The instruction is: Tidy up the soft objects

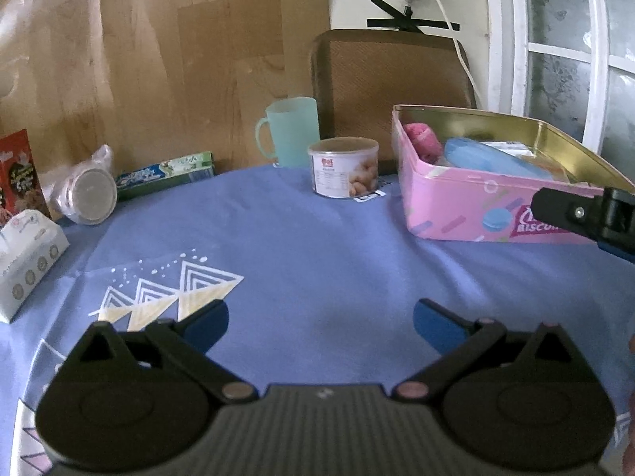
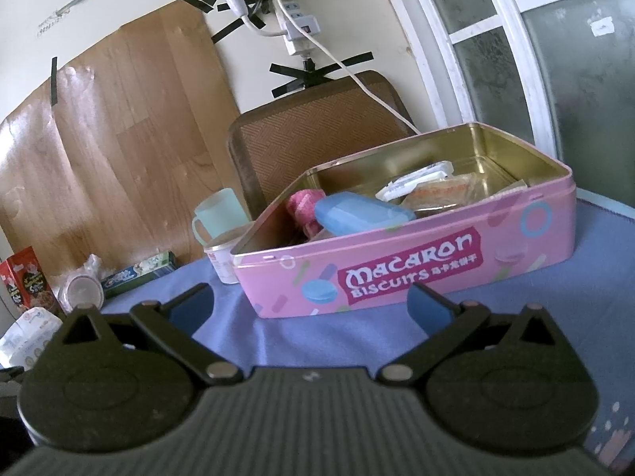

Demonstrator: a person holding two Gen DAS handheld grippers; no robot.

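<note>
A pink "Macaron Biscuits" tin point(image 1: 456, 206) point(image 2: 416, 261) stands open on the blue tablecloth. Inside lie a pink soft cloth point(image 1: 422, 141) point(image 2: 303, 204), a blue case point(image 1: 488, 156) point(image 2: 357, 212) and some wrapped packets point(image 2: 428, 186). My left gripper point(image 1: 320, 323) is open and empty above the bare cloth, left of the tin. My right gripper point(image 2: 311, 303) is open and empty just in front of the tin's long side; part of it shows at the right edge of the left wrist view point(image 1: 587, 216).
A nut can point(image 1: 344, 166), a teal mug point(image 1: 291, 131), a toothpaste box point(image 1: 166, 174), a bagged jar point(image 1: 89, 192), a tissue pack point(image 1: 27, 258) and a red cereal box point(image 1: 18, 174) line the table's far and left edge. A brown chair back point(image 1: 391, 79) stands behind.
</note>
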